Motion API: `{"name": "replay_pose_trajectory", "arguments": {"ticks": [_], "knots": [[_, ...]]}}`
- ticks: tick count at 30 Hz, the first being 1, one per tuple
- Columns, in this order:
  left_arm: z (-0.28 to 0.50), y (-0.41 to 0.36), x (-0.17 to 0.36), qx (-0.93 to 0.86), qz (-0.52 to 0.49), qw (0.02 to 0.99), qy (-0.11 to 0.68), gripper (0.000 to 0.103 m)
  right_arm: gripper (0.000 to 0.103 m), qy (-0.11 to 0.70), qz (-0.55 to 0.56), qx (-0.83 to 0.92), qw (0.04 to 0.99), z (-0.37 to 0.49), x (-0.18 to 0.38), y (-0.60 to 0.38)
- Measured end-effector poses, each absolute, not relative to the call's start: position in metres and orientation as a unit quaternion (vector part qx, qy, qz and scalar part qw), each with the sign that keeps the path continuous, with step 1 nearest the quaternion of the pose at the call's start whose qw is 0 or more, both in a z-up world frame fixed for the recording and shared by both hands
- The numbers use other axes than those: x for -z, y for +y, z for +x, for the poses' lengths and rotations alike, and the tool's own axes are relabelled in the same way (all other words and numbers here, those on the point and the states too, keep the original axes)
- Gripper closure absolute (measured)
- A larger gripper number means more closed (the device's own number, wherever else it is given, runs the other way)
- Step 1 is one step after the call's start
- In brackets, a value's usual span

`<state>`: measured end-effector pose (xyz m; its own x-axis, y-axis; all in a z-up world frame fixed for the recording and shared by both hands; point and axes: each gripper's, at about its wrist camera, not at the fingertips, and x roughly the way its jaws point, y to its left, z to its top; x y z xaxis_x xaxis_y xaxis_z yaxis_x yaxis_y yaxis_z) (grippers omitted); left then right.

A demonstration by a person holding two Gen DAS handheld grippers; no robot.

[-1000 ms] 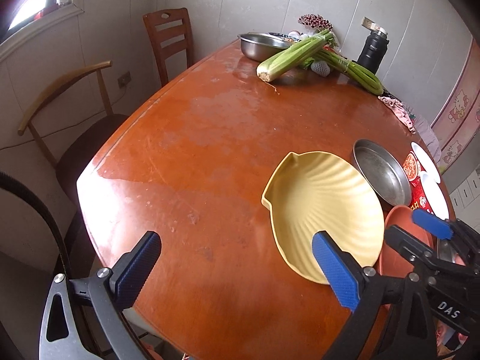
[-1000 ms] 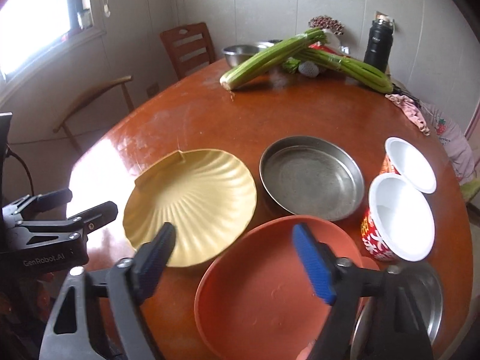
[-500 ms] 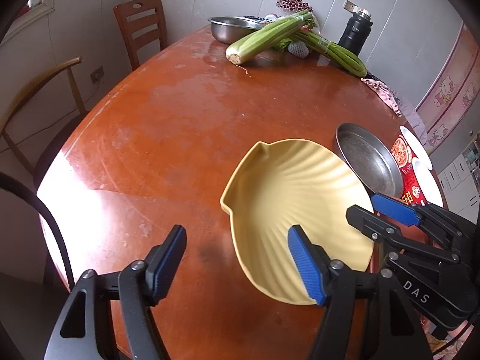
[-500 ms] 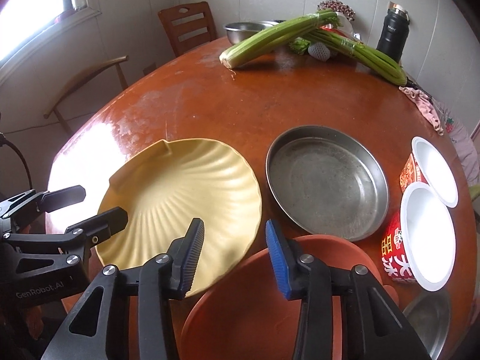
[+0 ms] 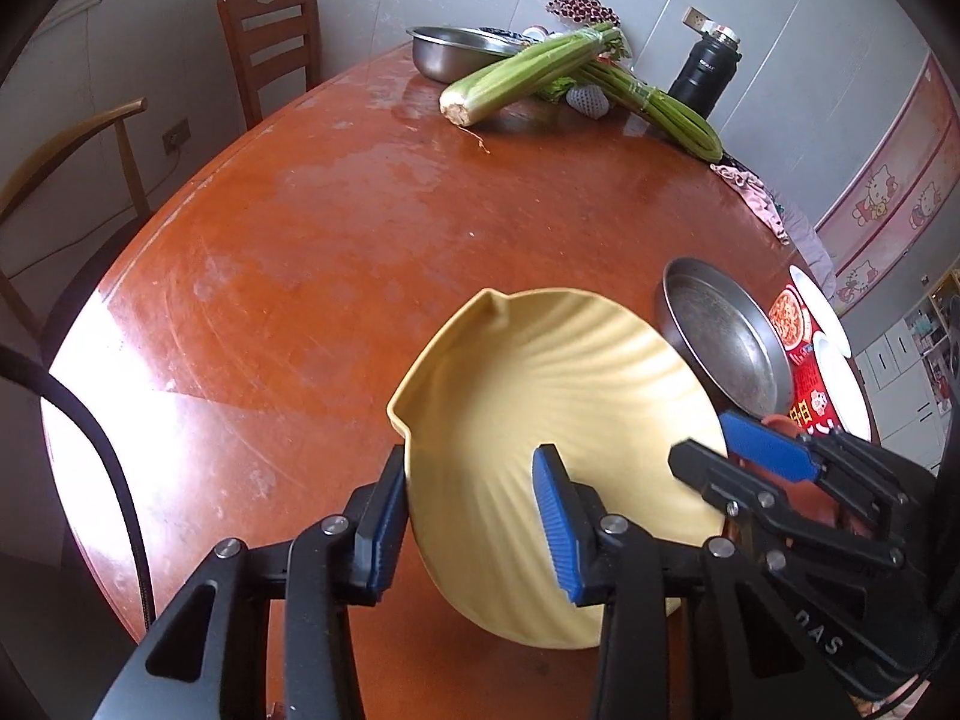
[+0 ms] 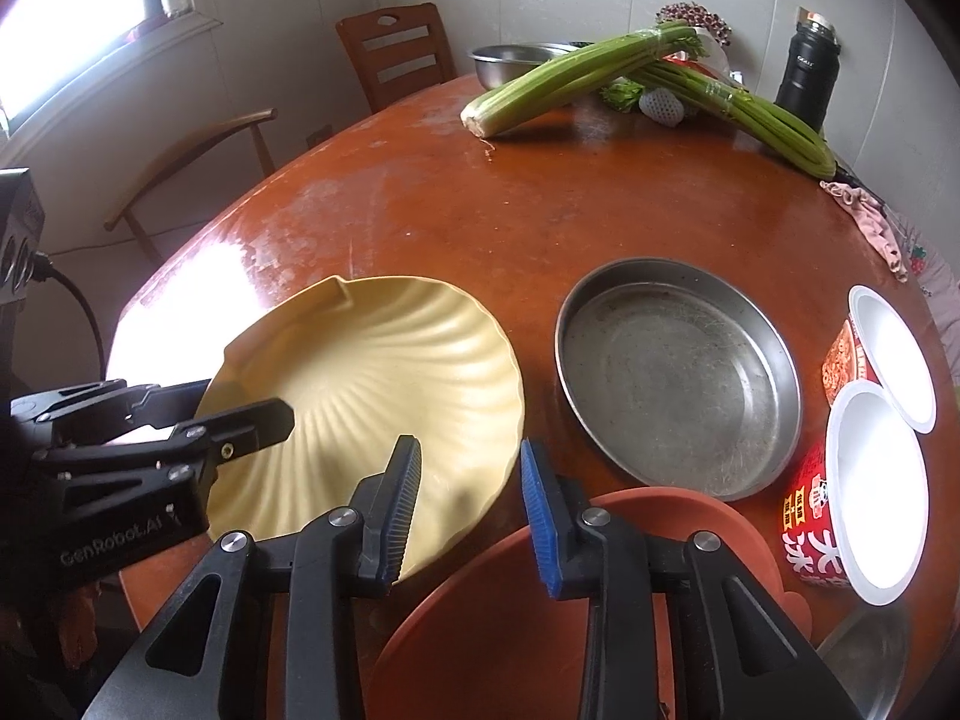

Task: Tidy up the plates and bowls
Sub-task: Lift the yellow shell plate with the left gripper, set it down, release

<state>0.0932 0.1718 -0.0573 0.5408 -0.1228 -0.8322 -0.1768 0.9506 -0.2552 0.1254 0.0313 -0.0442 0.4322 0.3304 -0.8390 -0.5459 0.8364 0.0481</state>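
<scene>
A yellow shell-shaped plate lies near the front of the round wooden table. My left gripper straddles its near-left rim. Its jaws are closing, one pad under the rim's outside and the other on the ribbed inside. My right gripper is shut on the plate's near-right rim. An orange plate sits just below the right gripper, partly hidden by it. A round steel pan rests right of the yellow plate.
Two red noodle cups stand at the right edge, with another steel dish at the lower right. At the far side lie celery bunches, a steel bowl and a black flask. Wooden chairs stand at the left.
Both grippers came forward and down onto the yellow plate. Their jaws went from wide apart to narrow around its rim, the left from the left side and the right from the right.
</scene>
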Motion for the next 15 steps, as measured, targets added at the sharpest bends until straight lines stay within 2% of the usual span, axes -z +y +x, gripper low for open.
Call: {"name": "replay_pose_trajectory", "arguments": {"ticks": [9, 15], "knots": [[0.112, 0.195, 0.045, -0.027, -0.147, 0.875, 0.461, 0.062, 0.067, 0.457, -0.102, -0.265, 0.843, 0.115, 0.04, 0.049], [0.127, 0.207, 0.055, -0.033, -0.138, 0.872, 0.468, 0.062, 0.067, 0.465, -0.088, -0.265, 0.84, 0.113, 0.045, 0.059]]}}
